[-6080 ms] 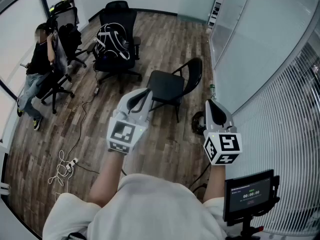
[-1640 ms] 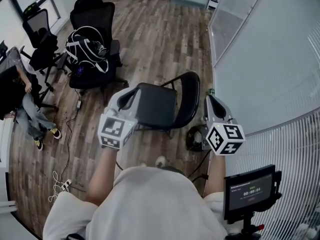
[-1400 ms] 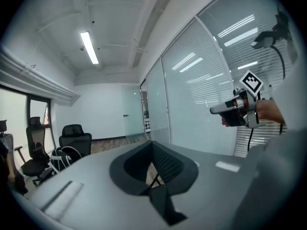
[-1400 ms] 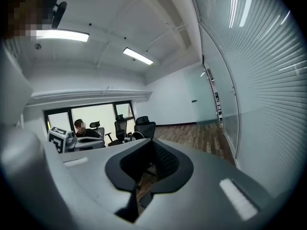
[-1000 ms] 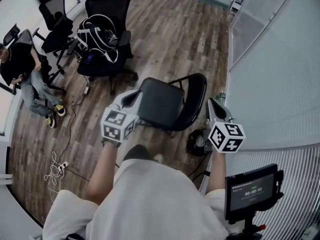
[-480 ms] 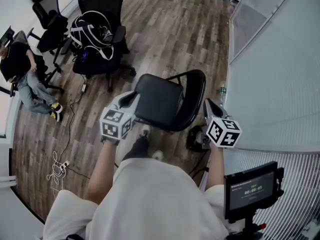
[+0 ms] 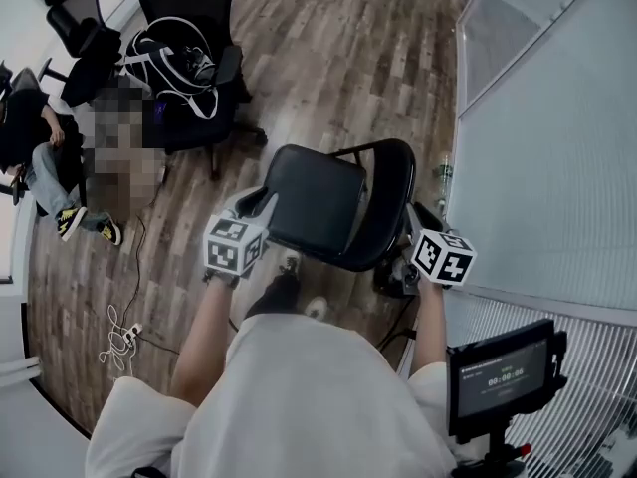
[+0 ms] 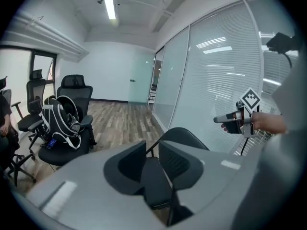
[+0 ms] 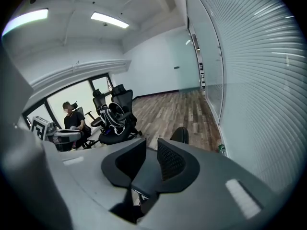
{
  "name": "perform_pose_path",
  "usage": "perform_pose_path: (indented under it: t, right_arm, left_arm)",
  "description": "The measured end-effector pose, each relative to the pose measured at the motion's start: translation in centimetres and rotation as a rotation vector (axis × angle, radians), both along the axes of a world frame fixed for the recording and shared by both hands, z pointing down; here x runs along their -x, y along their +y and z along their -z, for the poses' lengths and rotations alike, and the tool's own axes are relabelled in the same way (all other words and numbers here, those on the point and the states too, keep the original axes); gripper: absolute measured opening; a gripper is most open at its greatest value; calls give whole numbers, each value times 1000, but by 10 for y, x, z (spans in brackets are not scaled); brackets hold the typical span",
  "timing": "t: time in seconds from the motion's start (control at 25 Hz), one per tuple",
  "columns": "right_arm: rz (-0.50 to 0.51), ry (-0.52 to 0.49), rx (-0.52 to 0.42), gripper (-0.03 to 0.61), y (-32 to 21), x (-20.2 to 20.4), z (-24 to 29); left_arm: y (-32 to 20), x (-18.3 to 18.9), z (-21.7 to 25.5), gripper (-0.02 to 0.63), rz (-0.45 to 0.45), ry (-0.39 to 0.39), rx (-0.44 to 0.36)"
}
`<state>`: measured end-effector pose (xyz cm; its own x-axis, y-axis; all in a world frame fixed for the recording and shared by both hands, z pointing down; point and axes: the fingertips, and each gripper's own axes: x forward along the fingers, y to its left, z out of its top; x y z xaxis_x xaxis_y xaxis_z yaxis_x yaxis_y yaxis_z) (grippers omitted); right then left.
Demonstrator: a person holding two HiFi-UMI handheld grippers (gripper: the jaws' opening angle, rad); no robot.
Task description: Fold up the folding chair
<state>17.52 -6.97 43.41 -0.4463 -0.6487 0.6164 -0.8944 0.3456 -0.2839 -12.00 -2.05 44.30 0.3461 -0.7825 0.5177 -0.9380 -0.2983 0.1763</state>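
Observation:
The black folding chair stands unfolded on the wood floor, its seat [image 7: 317,199] toward me and its curved backrest [image 7: 391,205] on the right. My left gripper [image 7: 261,205] hovers at the seat's left edge; its jaws have just been opening and stand a little apart with nothing between them. My right gripper [image 7: 410,219] hangs just right of the backrest, its jaws also just opened, a narrow empty gap between them. In the left gripper view the seat [image 8: 154,183] shows beyond my left gripper [image 8: 152,148]. In the right gripper view the backrest top [image 9: 181,134] rises past my right gripper [image 9: 151,146].
A black office chair carrying a backpack [image 7: 179,63] stands at the upper left, a seated person [image 7: 38,157] beside it. Cables [image 7: 121,329] lie on the floor at left. A glass partition [image 7: 542,118] runs along the right. A small monitor [image 7: 500,374] sits at lower right.
I have come up close to the chair and both grippers have dropped lower, down to the level of its seat and backrest. Both pairs of jaws have parted from shut.

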Motion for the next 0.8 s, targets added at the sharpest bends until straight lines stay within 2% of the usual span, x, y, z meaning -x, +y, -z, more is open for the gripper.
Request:
perform_pose_path:
  t: [0.52, 0.8]
  right_arm:
    - [-115, 138, 195, 135, -37, -32, -92]
    - [-153, 165, 271, 149, -39, -51, -118]
  left_arm:
    - [-33, 11, -83, 124, -87, 3, 149]
    - [-34, 26, -120, 144, -109, 14, 211]
